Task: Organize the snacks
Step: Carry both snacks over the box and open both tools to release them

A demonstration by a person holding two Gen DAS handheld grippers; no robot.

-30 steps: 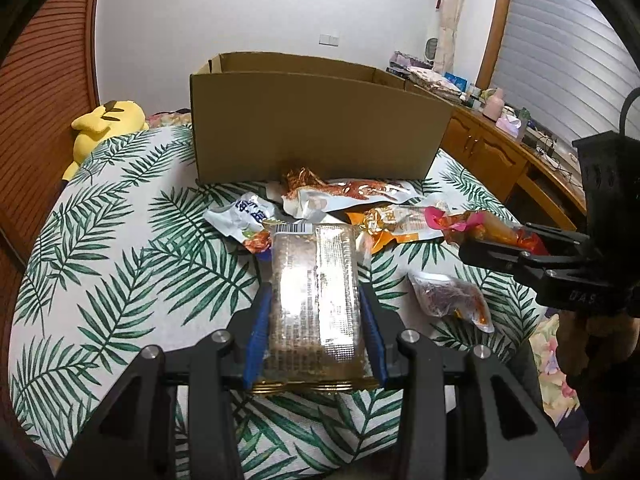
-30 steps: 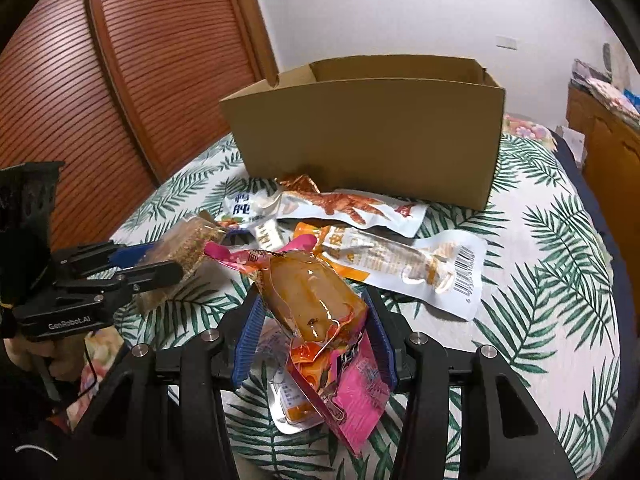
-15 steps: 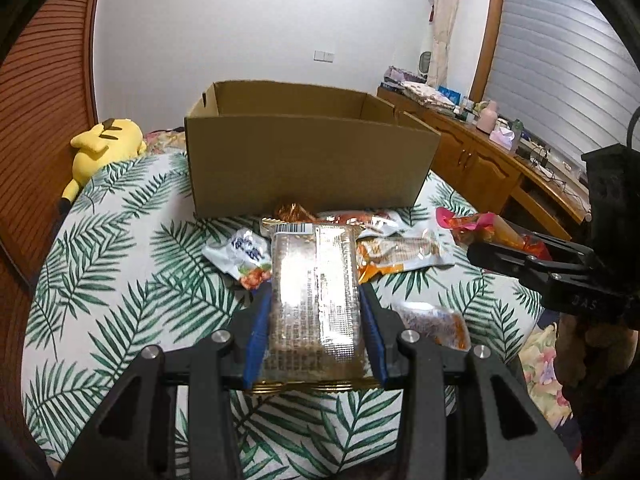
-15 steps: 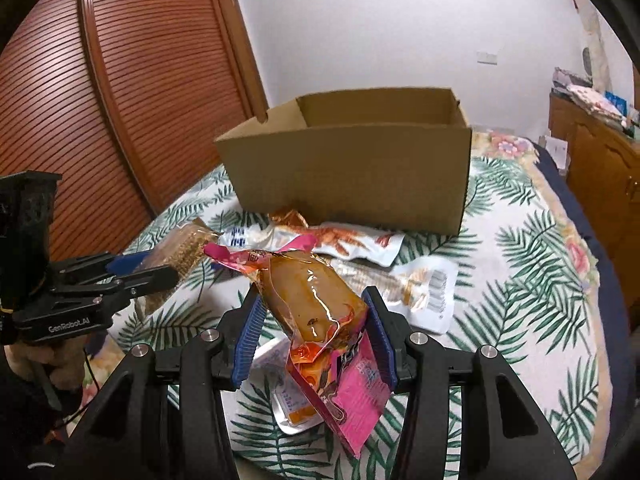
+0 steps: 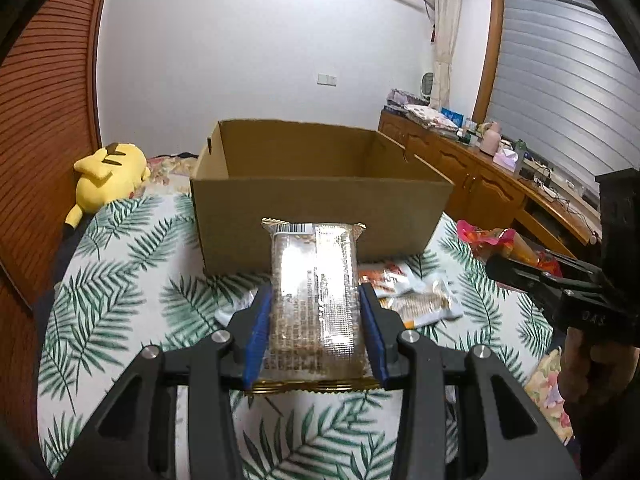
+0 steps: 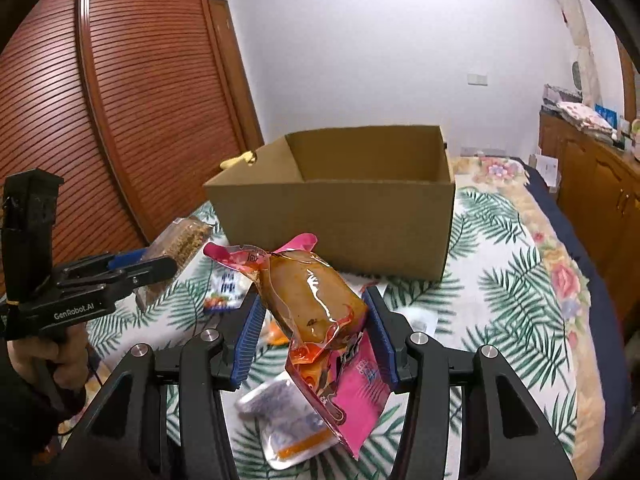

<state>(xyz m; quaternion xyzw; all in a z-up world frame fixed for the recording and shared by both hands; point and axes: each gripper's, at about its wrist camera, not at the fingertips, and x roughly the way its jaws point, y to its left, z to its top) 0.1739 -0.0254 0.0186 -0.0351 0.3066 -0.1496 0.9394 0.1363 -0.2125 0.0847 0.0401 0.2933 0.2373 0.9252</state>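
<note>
"GenRobot.AI" marks the left tongs point(image 6: 160, 258) gripping a clear-wrapped snack bar point(image 5: 314, 300).

Floor of the cardboard box point(image 5: 320, 200) hidden behind its front wall at frame centre, loose packets point(image 5: 416, 300) half covered by the held wafer pack point(image 5: 314, 300), print unreadable.
</note>
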